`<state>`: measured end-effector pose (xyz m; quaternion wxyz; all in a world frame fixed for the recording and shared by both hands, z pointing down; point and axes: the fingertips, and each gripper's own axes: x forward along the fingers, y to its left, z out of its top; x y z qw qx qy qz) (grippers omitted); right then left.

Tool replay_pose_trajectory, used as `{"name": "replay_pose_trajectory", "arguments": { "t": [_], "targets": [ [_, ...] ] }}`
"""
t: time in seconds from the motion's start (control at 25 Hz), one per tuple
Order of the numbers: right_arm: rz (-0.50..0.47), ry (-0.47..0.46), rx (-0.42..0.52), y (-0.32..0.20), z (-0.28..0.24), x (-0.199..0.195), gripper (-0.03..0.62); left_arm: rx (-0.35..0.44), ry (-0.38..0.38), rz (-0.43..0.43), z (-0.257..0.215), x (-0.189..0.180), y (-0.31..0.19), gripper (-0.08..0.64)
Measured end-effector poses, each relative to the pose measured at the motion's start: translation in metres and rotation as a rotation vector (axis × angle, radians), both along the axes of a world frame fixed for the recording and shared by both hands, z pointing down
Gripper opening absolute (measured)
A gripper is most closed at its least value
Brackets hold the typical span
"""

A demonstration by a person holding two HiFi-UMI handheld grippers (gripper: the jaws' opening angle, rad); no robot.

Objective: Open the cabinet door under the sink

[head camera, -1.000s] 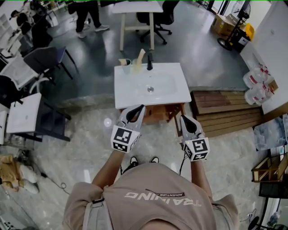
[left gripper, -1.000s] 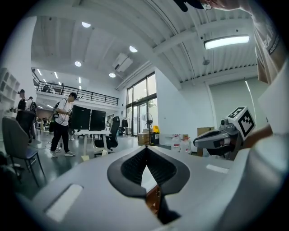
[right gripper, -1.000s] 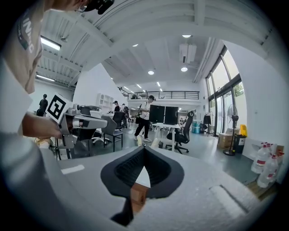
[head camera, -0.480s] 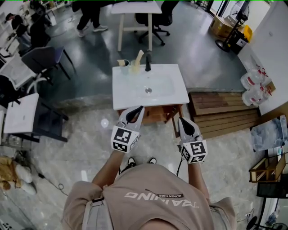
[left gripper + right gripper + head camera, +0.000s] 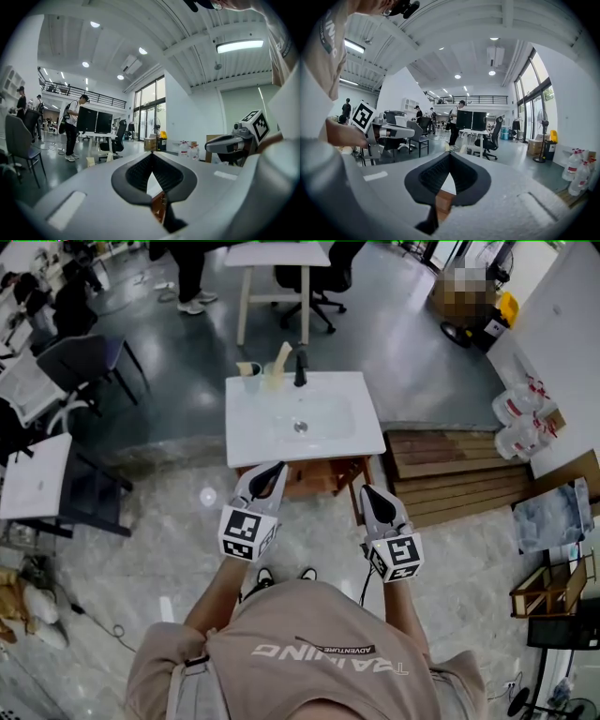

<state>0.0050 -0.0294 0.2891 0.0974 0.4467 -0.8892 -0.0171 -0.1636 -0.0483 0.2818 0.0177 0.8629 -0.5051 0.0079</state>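
The white sink [image 5: 253, 432] with its black faucet [image 5: 300, 369] stands on a wooden cabinet [image 5: 319, 476], seen from above in the head view. My left gripper [image 5: 272, 471] is held level in front of the cabinet's left part, jaws shut and empty. My right gripper [image 5: 367, 493] hangs before the cabinet's right front leg, also shut with nothing in it. In the left gripper view the closed left gripper [image 5: 152, 154] shows a strip of the cabinet [image 5: 159, 208] below the tips. In the right gripper view the right gripper [image 5: 450, 153] shows the wood [image 5: 440, 201] the same way.
Stacked wooden planks [image 5: 459, 474] lie right of the cabinet, with water bottles [image 5: 520, 423] beyond them. A white side table [image 5: 33, 474] and dark chairs [image 5: 84, 362] stand at the left. A cup [image 5: 249, 377] sits at the sink's back edge. People stand at a far table [image 5: 277, 254].
Both grippers keep the same shut stance before the cabinet. The whole scene has slid slightly left and up in the head view.
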Motion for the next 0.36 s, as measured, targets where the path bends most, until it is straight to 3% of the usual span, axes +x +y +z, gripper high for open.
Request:
{"name": "replay_pose_trajectory", "arguments": {
  "t": [0.36],
  "targets": [
    [0.01, 0.018, 0.007, 0.0024, 0.0066, 0.0029, 0.0, 0.014, 0.013, -0.001, 0.0049, -0.0007, 0.0026, 0.018]
  ]
}}
